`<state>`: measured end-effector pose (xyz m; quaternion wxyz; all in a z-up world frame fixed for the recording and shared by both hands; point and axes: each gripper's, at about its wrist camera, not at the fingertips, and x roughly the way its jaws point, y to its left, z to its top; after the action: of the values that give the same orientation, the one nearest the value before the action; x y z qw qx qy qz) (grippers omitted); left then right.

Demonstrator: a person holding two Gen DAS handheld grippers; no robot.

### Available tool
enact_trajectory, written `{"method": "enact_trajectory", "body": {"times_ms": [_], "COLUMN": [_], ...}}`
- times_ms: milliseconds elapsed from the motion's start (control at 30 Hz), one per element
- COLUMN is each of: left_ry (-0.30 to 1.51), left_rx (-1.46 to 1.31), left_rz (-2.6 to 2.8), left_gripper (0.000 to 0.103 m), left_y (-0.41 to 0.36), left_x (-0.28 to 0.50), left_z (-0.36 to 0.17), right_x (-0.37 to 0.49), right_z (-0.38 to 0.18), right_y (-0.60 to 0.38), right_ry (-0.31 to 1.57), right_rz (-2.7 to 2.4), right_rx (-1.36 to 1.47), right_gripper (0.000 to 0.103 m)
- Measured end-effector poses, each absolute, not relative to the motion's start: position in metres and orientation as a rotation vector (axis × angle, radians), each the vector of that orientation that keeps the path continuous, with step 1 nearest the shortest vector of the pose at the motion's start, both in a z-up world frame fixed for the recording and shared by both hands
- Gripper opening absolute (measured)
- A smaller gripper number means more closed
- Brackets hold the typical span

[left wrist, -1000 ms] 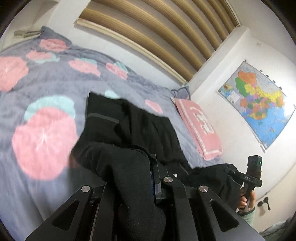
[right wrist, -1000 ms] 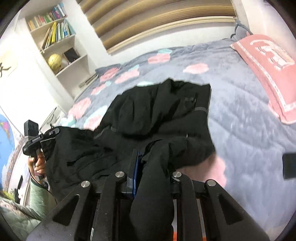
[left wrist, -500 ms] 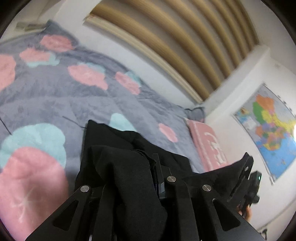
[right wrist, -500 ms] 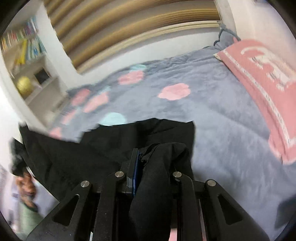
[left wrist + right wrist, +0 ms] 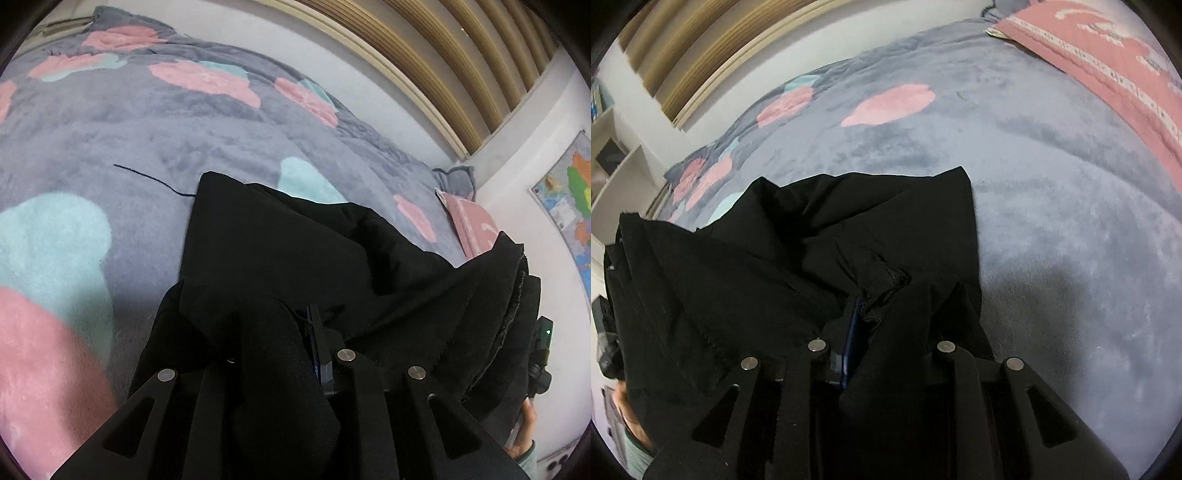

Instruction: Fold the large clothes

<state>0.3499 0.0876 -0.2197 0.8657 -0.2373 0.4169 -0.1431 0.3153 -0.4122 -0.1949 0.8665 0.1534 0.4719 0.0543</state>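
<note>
Both hand-held grippers [image 5: 291, 325] [image 5: 882, 310] pinch soft, crumpled black garment [image 5: 280, 251] over plush blanket [image 5: 110, 129].

Soft, even indoor light, moderately bright; source not visible. Black garment [image 5: 280, 258] ahead of tongs reads near-featureless, folds barely resolved. Soft shadow on blanket [image 5: 1071, 206] just right of right gripper [image 5: 882, 314]. Strong fisheye bending, dark vignette at corners. Slight softness toward frame edges.

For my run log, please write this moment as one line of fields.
left gripper: shut on black garment | right gripper: shut on black garment | garment: partly on grey blanket | stage: fold not finished
</note>
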Motion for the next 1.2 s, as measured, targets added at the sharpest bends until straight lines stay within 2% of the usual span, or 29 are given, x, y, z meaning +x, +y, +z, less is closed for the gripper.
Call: {"method": "enact_trajectory", "body": {"times_ms": [133, 267, 300, 333, 400, 433, 467, 533, 567, 867, 1067, 1200], "left_ry": [0.9, 0.854, 0.838, 0.818, 0.781, 0.744, 0.716, 0.662, 0.655, 0.805, 0.861, 0.897], "left_rx": [-0.525, -0.512, -0.511, -0.523, -0.543, -0.553, -0.556, -0.551, -0.541, -0.422, -0.564, -0.535], "left_rz": [-0.331, -0.428, -0.445, -0.471, -0.491, -0.506, -0.508, -0.495, -0.486, -0.335, -0.264, -0.271], "left_gripper": [0.02, 0.021, 0.027, 0.04, 0.058, 0.064, 0.066, 0.076, 0.078, 0.078, 0.078, 0.078], "left_y": [0.094, 0.112, 0.117, 0.127, 0.142, 0.153, 0.159, 0.169, 0.17, 0.132, 0.146, 0.137], "left_x": [0.342, 0.312, 0.304, 0.292, 0.275, 0.263, 0.255, 0.242, 0.24, 0.291, 0.334, 0.354], "left_z": [-0.208, -0.17, -0.16, -0.146, -0.127, -0.115, -0.108, -0.094, -0.092, -0.136, -0.159, -0.165], "right_x": [0.311, 0.298, 0.291, 0.284, 0.268, 0.255, 0.246, 0.23, 0.226, 0.259, 0.301, 0.332], "right_z": [-0.187, -0.165, -0.155, -0.146, -0.126, -0.113, -0.103, -0.086, -0.081, -0.105, -0.132, -0.144], "right_y": [-0.411, -0.424, -0.429, -0.432, -0.442, -0.45, -0.457, -0.468, -0.47, -0.429, -0.441, -0.445], "right_ry": [1.002, 1.019, 1.008, 0.996, 0.96, 0.921, 0.891, 0.839, 0.826, 0.857, 0.85, 0.862], "right_rz": [0.121, 0.156, 0.17, 0.18, 0.171, 0.16, 0.162, 0.177, 0.175, 0.134, 0.169, 0.23], "right_rx": [0.327, 0.364, 0.37, 0.372, 0.369, 0.368, 0.373, 0.383, 0.367, 0.12, 0.131, 0.169], "right_gripper": [0.025, 0.033, 0.039, 0.044, 0.074, 0.078, 0.081, 0.081, 0.081, 0.081, 0.081, 0.081]}}
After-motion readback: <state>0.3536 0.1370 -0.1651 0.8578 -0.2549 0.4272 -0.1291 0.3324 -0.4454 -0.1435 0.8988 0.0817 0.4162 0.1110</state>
